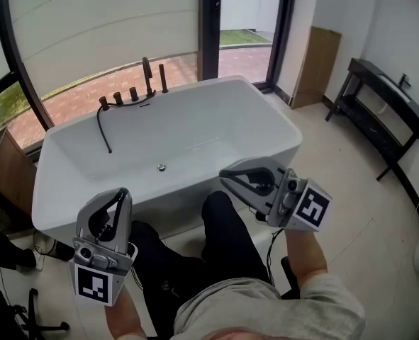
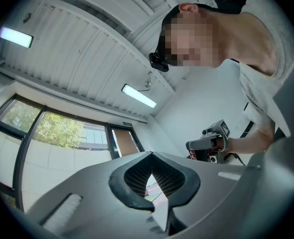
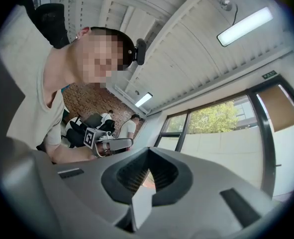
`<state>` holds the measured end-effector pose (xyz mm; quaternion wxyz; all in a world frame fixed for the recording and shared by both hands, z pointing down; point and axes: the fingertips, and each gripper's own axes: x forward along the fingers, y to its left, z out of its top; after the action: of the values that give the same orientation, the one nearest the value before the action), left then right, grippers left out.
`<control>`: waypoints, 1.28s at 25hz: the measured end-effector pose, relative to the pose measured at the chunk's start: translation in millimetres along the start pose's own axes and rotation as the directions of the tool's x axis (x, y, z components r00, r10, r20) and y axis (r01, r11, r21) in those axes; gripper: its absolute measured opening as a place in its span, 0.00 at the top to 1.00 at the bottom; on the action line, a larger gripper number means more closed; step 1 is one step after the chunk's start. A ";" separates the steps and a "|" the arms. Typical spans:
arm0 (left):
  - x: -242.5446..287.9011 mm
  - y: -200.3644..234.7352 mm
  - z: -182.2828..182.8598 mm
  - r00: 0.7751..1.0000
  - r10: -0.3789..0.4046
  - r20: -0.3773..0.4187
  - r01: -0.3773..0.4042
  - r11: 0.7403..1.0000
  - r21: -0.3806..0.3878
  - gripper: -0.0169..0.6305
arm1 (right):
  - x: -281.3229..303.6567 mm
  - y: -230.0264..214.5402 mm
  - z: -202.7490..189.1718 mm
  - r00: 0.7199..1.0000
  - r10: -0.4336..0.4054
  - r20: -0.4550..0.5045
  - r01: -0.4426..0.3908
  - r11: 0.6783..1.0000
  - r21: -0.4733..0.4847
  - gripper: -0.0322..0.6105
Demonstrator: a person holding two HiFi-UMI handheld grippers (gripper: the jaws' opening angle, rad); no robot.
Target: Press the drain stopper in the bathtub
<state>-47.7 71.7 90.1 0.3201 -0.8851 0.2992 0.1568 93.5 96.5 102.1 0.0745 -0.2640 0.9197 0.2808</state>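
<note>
Stopper [image 1: 161, 167] sits on the tub [image 1: 67, 207] floor; left tool [image 1: 123, 193] and right tool [image 1: 224, 176], both closed and empty, hover outside.

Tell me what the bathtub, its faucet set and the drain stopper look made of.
Bathtub: smooth white with soft sheen, likely acrylic or enamel.
Faucet set: dark brown, slender posts, probably bronze-finished metal.
Drain stopper: small bright silver disc, probably chromed metal; too small for certainty.

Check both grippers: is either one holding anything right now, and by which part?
Nothing is held. The left gripper and the right gripper each have their jaws closed together on nothing, and both are apart from the drain stopper in the bathtub.
</note>
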 end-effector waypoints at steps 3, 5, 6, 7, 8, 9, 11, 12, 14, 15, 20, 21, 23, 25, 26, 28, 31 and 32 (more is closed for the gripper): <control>0.9 -12.4 10.2 1.000 -0.023 -0.006 0.024 0.999 0.036 0.96 | -10.8 9.3 2.9 1.000 -0.030 -0.001 0.030 0.999 -0.017 0.95; 3.0 -20.5 18.2 0.999 -0.044 -0.001 0.044 0.998 0.053 0.96 | -15.5 16.3 6.4 0.999 -0.032 -0.010 0.031 0.999 -0.044 0.95; 4.4 -23.0 22.4 0.999 -0.049 0.008 0.049 0.997 0.057 0.96 | -16.8 19.2 8.2 1.000 -0.027 -0.017 0.026 0.998 -0.063 0.95; 6.1 -24.3 26.1 0.999 -0.052 0.017 0.051 0.997 0.060 0.96 | -17.5 21.1 9.9 0.999 -0.022 -0.024 0.020 0.996 -0.083 0.95; 7.9 -25.0 28.8 0.998 -0.052 0.024 0.051 0.997 0.064 0.96 | -17.8 21.6 11.6 0.999 -0.021 -0.031 0.018 0.994 -0.105 0.95; 9.4 -25.2 30.1 0.998 -0.053 0.025 0.051 0.997 0.066 0.96 | -18.1 21.0 13.5 0.999 -0.027 -0.034 0.022 0.992 -0.123 0.95; 9.6 -24.7 29.7 0.998 -0.051 0.020 0.050 0.997 0.064 0.96 | -18.5 17.9 17.9 0.998 -0.049 -0.026 0.045 0.989 -0.139 0.95; 8.0 -24.2 29.4 0.999 -0.047 0.020 0.046 0.997 0.057 0.96 | -18.8 16.4 20.4 0.998 -0.062 -0.018 0.059 0.989 -0.139 0.95; 3.9 -24.5 30.4 0.999 -0.044 0.028 0.043 0.998 0.036 0.96 | -21.0 14.8 26.0 0.996 -0.084 0.003 0.084 0.987 -0.134 0.95; 2.5 -25.7 31.4 0.998 -0.050 0.033 0.049 0.998 0.029 0.96 | -22.6 14.6 29.1 0.995 -0.094 0.015 0.095 0.987 -0.132 0.95; -3.1 -36.2 23.5 0.995 -0.092 0.025 0.092 0.996 -0.001 0.96 | -29.1 20.0 43.0 0.992 -0.106 0.064 0.113 0.985 -0.127 0.95; -2.6 -37.8 21.1 0.995 -0.097 0.019 0.097 0.995 -0.003 0.96 | -29.6 21.0 44.3 0.992 -0.105 0.067 0.113 0.984 -0.137 0.95; -1.5 -39.3 17.9 0.995 -0.103 0.011 0.103 0.995 -0.006 0.96 | -29.1 21.8 44.6 0.992 -0.107 0.063 0.116 0.981 -0.154 0.95; -1.7 -40.2 16.0 0.994 -0.107 0.007 0.107 0.994 -0.013 0.96 | -28.0 22.9 41.9 0.993 -0.108 0.050 0.115 0.981 -0.156 0.95; -1.9 -41.0 15.1 0.994 -0.108 0.004 0.108 0.994 -0.016 0.96 | -28.0 23.2 40.1 0.993 -0.109 0.043 0.114 0.981 -0.156 0.95; -1.7 -42.3 13.3 0.994 -0.109 0.000 0.109 0.994 -0.020 0.96 | -29.2 23.1 37.2 0.993 -0.110 0.031 0.114 0.981 -0.160 0.95; -1.2 -42.6 10.6 0.994 -0.111 -0.003 0.111 0.994 -0.021 0.96 | -30.6 23.3 35.3 0.994 -0.109 0.024 0.111 0.979 -0.171 0.95; -0.9 -42.8 9.7 0.994 -0.111 -0.005 0.111 0.994 -0.021 0.96 | -30.5 23.6 35.1 0.994 -0.107 0.022 0.109 0.978 -0.177 0.95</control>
<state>-22.3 104.9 103.5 0.3184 -0.9041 0.2489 0.1391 106.5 146.1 92.9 0.0715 -0.3174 0.8748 0.3590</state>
